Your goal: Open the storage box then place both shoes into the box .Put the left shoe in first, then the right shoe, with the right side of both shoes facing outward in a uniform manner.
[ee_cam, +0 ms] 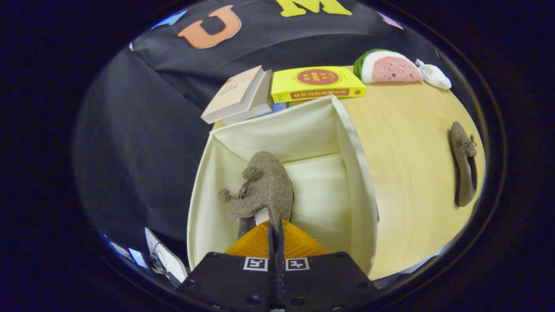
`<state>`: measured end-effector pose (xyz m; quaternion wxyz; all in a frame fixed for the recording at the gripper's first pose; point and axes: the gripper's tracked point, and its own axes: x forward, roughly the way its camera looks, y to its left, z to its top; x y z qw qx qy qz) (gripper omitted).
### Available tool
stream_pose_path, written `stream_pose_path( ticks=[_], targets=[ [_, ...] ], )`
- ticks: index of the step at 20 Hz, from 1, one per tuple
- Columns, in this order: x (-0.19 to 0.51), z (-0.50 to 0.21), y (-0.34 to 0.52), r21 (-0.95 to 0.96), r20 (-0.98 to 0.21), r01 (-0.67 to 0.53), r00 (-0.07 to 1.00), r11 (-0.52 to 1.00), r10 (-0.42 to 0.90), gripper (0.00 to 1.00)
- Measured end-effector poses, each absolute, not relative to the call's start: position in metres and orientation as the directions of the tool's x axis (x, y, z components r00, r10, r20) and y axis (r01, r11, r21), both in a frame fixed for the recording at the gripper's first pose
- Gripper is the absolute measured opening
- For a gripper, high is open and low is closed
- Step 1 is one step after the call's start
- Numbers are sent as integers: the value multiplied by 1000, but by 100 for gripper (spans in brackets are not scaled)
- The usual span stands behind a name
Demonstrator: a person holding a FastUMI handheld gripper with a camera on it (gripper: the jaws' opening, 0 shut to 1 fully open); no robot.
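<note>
We hold the left shoe [264,186] pinched in the nearly closed tongs [275,229] inside the open storage box [353,173], placing it first; the right shoe [463,164] waits near the desk [412,143] edge.

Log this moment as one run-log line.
tool: shut on brown suede shoe | inside open cream fabric storage box | second brown shoe: on table

Hand-held gripper [275,225] seemingly clamps shoe [265,186] inside open storage box [353,173]
</note>
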<state>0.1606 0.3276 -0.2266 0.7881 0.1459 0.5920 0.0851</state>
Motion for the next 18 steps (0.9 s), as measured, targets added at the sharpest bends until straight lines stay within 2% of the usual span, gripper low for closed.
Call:
stream_pose_path(
  ticks=[4, 9, 11, 15, 16, 18],
  targets=[
    [157, -244, 349, 352, -916, 20, 215, 936, 340, 0],
    [148, -249, 359, 261, -949, -73, 164, 962, 270, 1],
    [144, -246, 366, 270, -945, -116, 157, 956, 286, 10],
    [144, -229, 363, 287, -927, -159, 201, 945, 316, 80],
    [144, -224, 359, 279, -926, -174, 213, 945, 312, 91],
    [144, -208, 350, 273, -918, -180, 246, 945, 312, 96]
  ],
)
